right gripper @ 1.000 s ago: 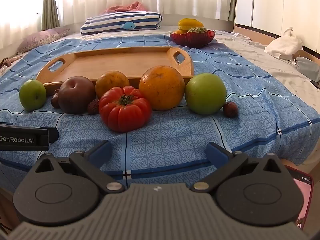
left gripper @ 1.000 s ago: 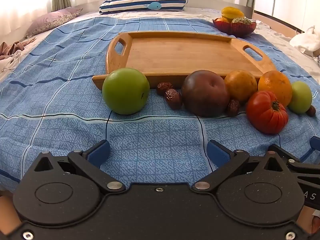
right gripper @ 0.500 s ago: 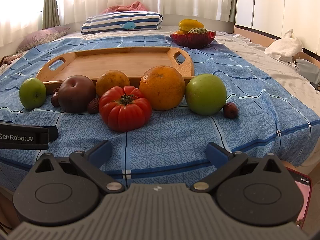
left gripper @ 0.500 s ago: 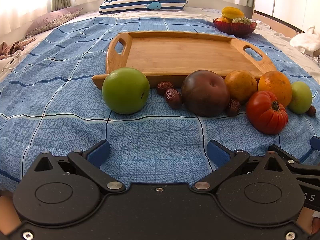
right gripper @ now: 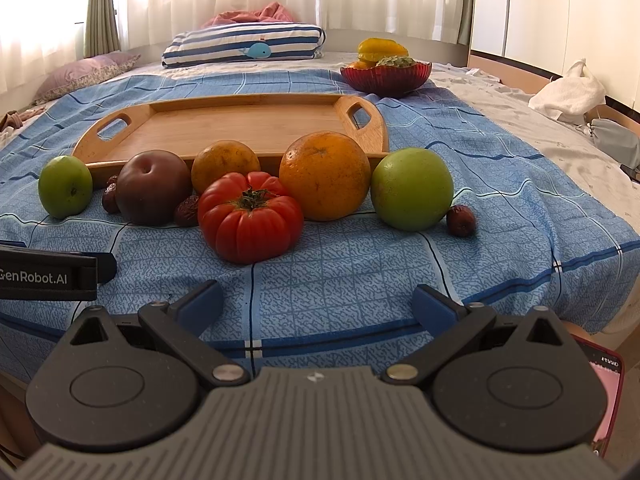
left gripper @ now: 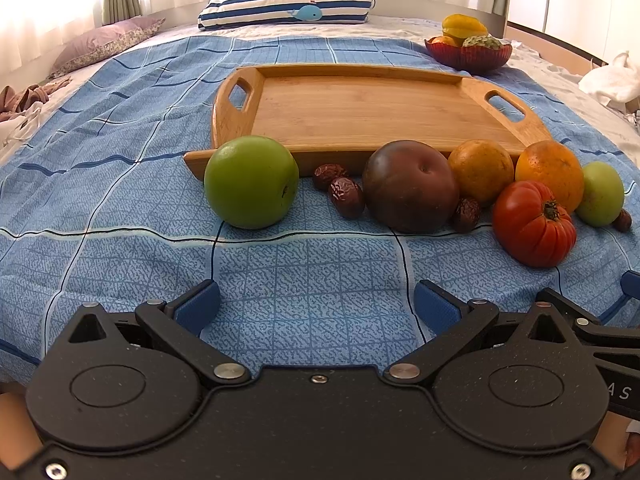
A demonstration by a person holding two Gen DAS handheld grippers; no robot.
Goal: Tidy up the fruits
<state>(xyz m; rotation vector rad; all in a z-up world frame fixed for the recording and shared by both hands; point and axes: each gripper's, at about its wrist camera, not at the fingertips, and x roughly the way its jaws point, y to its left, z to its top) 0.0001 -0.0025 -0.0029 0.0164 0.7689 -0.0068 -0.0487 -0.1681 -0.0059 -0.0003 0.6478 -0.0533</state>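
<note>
Sheer white curtains light a bed (left gripper: 120,152) covered by a blue checked sheet, with a blue-and-white striped whale pillow (right gripper: 244,45) at its far end; a rectangular bamboo tray with cut-out handles (left gripper: 372,108) lies bare on the sheet ahead of both tools, and a red ribbed glass bowl of yellow fruit (right gripper: 386,74) stands beyond the tray's right end.

Between the tools and the tray's near edge runs a row of fruit; the left tool (left gripper: 316,306), blue pads spread wide and holding nothing, hovers low over the sheet, with a large green apple (left gripper: 251,182) ahead to its left, two wrinkled brown dates (left gripper: 338,190) just ahead, a dark purple plum (left gripper: 410,186) ahead to its right, then a dull orange citrus (left gripper: 480,170), a bright round orange (left gripper: 550,170) and a ribbed red tomato (left gripper: 534,224) further right.

The right tool (right gripper: 318,304), equally wide and empty, has the tomato (right gripper: 250,222) ahead slightly left and the orange (right gripper: 324,176) almost straight ahead; its view shows fully a second green apple (right gripper: 412,190) and a lone brown date (right gripper: 461,221) ahead to its right, both cramped at the edge of the left view; only this view shows a pink-screened phone (right gripper: 608,392) at the lower right, and a white bundle (right gripper: 568,88) is clearer there.
</note>
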